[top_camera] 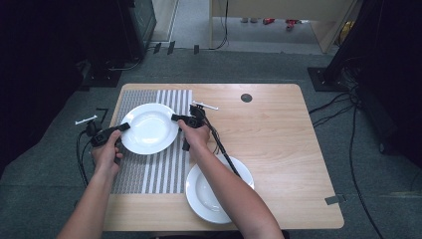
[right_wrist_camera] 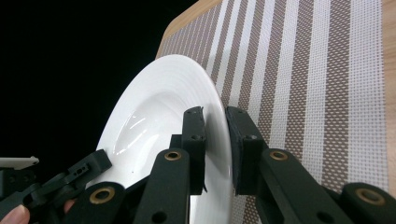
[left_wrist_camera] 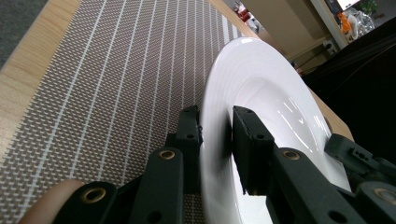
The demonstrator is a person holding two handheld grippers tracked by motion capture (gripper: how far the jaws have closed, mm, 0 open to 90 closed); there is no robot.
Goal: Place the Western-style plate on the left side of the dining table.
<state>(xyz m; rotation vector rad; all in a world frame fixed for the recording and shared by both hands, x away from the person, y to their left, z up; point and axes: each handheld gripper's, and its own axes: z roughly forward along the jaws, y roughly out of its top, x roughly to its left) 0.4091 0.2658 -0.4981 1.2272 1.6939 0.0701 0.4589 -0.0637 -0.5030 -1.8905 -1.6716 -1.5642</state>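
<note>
**Both grippers clamped on opposite rims of one white plate over the placemat**

High view: a white plate sits over the left half of a striped placemat, which lies on the left part of a wooden table. The left gripper meets the plate at its left rim; the right gripper meets it at the right rim. Each is held by a hand, forearms entering from the bottom edge.

Left gripper view: the two black jaws stand either side of the plate rim, one pad under it, one above, both pressed against the porcelain. Jaws closed on the rim. The placemat weave runs beneath. The other gripper shows at the far rim, lower right.

Right gripper view: same arrangement. The right gripper has the plate edge pinched between its pads, no gap visible on either side. The placemat lies behind the rim. Whether the plate rests on the mat or is slightly lifted cannot be told.

A second white plate lies near the front edge of the table, just right of the placemat, partly under the right forearm. It is well apart from the held plate.
</note>
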